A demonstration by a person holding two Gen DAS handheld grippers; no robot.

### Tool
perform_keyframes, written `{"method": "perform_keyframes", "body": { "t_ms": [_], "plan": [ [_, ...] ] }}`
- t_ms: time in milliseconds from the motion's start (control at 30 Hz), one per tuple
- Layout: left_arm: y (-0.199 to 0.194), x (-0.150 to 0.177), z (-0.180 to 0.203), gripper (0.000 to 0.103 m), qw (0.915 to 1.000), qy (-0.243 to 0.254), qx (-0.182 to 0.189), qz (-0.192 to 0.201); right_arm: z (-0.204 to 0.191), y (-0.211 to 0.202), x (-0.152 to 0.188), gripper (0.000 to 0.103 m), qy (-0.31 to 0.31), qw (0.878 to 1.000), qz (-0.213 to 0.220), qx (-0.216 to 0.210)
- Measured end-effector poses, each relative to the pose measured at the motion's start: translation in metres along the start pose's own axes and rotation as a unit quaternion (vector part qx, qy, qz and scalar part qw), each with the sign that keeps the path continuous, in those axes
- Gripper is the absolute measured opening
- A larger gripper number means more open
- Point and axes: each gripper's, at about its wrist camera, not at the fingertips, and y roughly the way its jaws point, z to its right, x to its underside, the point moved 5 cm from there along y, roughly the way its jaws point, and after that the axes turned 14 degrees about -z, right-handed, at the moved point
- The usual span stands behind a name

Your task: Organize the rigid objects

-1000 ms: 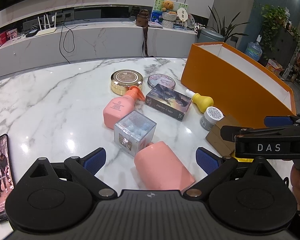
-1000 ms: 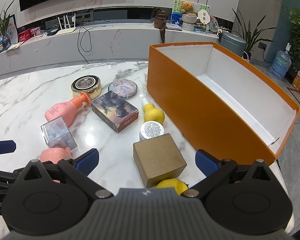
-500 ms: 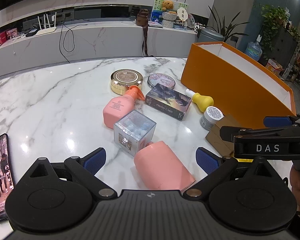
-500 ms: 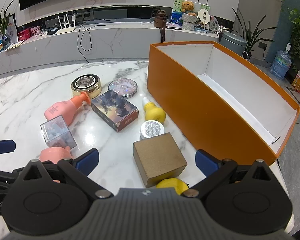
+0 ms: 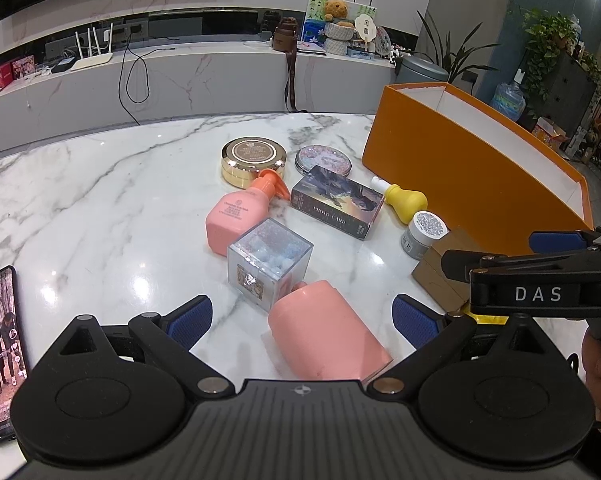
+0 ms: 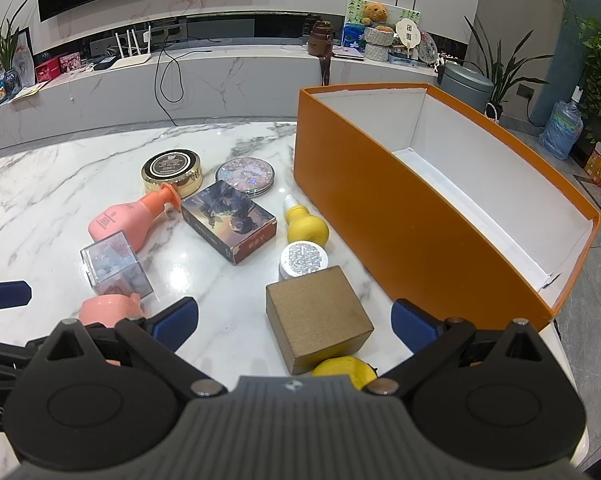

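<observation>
1. We see the left tongs (image 5: 302, 320) spread wide, gripping nothing; a pink cylinder (image 5: 326, 334) lies between them on the surface (image 5: 80, 208).
2. Right tongs (image 6: 294, 320) gape wide around the brown box (image 6: 316, 316), seemingly untouched.
3. The orange box (image 6: 400, 224) stands at two o'clock.

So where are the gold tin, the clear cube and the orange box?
gold tin (image 5: 253, 151), left wrist view, on its lid.
clear cube (image 5: 271, 246), left wrist view, on its top face.
orange box (image 6: 380, 216), right wrist view, on its near outer wall.
</observation>
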Motion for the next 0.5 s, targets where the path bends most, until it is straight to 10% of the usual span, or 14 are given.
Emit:
{"method": "perform_keyframes", "body": {
  "t_ms": [500],
  "plan": [
    [0.016,0.013,0.009,0.103,1.0000,-0.003,-0.002,-0.009,0.003,0.002,0.000,0.101,0.002,1.000,0.001,0.006]
  ]
}}
